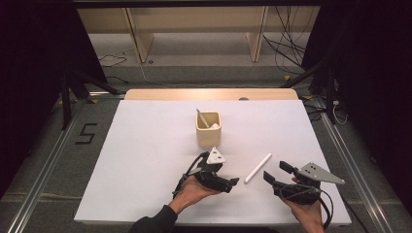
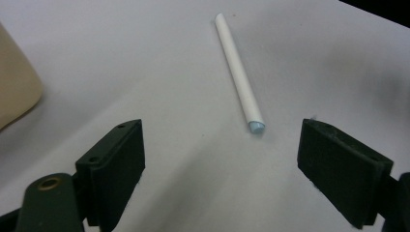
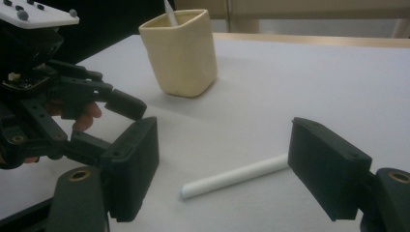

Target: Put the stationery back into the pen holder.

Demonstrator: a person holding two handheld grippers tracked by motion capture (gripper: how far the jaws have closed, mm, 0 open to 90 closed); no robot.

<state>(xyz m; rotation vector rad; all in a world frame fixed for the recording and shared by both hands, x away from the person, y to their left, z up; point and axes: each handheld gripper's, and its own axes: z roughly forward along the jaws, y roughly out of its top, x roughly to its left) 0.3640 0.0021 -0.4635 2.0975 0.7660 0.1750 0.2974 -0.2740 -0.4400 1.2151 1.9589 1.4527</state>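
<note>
A white stick (image 1: 258, 168) lies flat on the white table cover (image 1: 145, 145), slanting between my two grippers. My left gripper (image 1: 233, 182) is just left of the stick's near end, low over the cover and open; in the left gripper view the stick (image 2: 239, 72) runs away from the gap between the jaws (image 2: 220, 140), its near tip just ahead of them. My right gripper (image 1: 277, 172) is open to the stick's right. In the right gripper view the stick (image 3: 237, 176) lies across the gap between the spread jaws (image 3: 225, 150), untouched.
A cream square cup (image 1: 208, 128) stands behind the grippers in the middle of the table, holding a thin stick (image 1: 202, 118). It also appears as the cup (image 3: 181, 53) beyond the left gripper (image 3: 125, 104), and the cup (image 2: 14, 92) at a frame edge. Table edges lie near both hands.
</note>
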